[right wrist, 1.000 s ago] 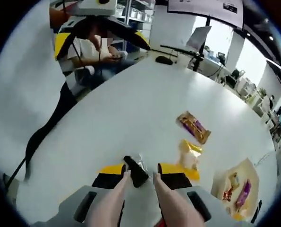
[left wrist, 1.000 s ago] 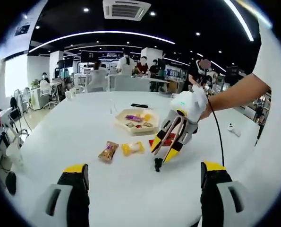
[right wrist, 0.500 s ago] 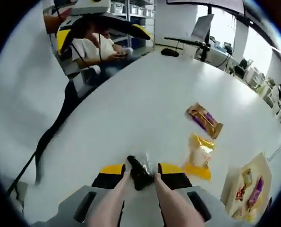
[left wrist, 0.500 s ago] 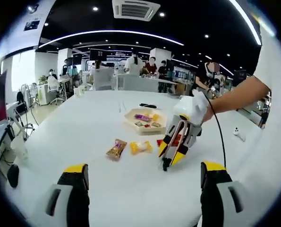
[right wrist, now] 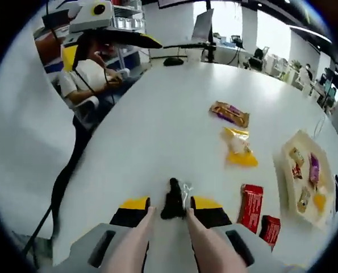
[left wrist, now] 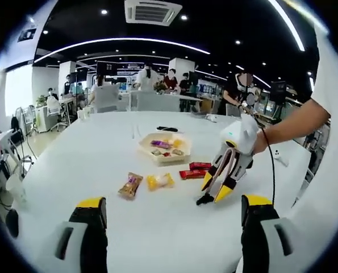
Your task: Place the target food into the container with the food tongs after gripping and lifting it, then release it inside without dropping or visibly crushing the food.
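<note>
Task barely begun, by the look of it. Right gripper [right wrist: 167, 211] clamped on pink food tongs [right wrist: 139, 242], whose tips pinch a small dark wrapped snack [right wrist: 172, 198] low over the white table [right wrist: 157, 125], well apart from the beige container [right wrist: 288, 170] already holding several snacks. Carry and release still ahead. Left gripper [left wrist: 174, 213] spread wide, holding nothing. Loose on the table: yellow packet [right wrist: 238, 149], brown bar [right wrist: 229, 112], two red packets [right wrist: 250, 203]. Open-plan office beyond, people at desks.
</note>
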